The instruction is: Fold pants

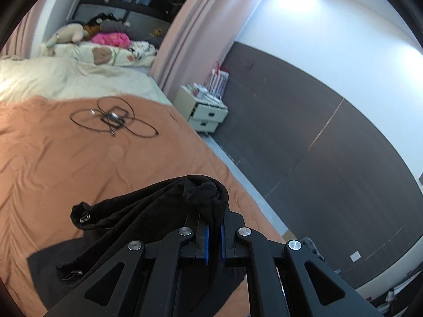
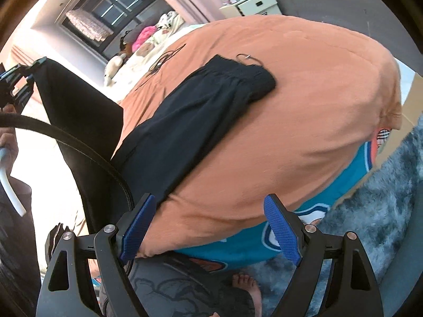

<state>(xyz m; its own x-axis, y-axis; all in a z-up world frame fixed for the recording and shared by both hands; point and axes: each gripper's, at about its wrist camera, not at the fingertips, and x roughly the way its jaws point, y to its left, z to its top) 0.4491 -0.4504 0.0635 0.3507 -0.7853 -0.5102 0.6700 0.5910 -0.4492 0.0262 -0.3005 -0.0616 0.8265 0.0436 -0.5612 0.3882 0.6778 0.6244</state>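
The black pants point(image 2: 201, 116) lie lengthwise on the orange bedspread point(image 2: 290, 119), their gathered waistband point(image 2: 246, 79) at the far end. My left gripper point(image 1: 214, 227) is shut on a bunched end of the pants point(image 1: 148, 211), which drapes down to the left of the fingers. In the right wrist view the left gripper point(image 2: 13, 79) sits at the upper left, holding that end lifted off the bed. My right gripper point(image 2: 210, 227) hangs open over the near edge of the bed. Nothing is between its blue pads point(image 2: 137, 229).
A coiled black cable point(image 1: 113, 119) lies on the bedspread point(image 1: 66, 171) farther up, before pillows and plush toys point(image 1: 100, 37). A cream nightstand point(image 1: 206, 111) stands beside the bed. Below the bed edge are a teal cloth point(image 2: 330, 185), a grey shaggy rug point(image 2: 383, 198) and a person's bare foot point(image 2: 246, 285).
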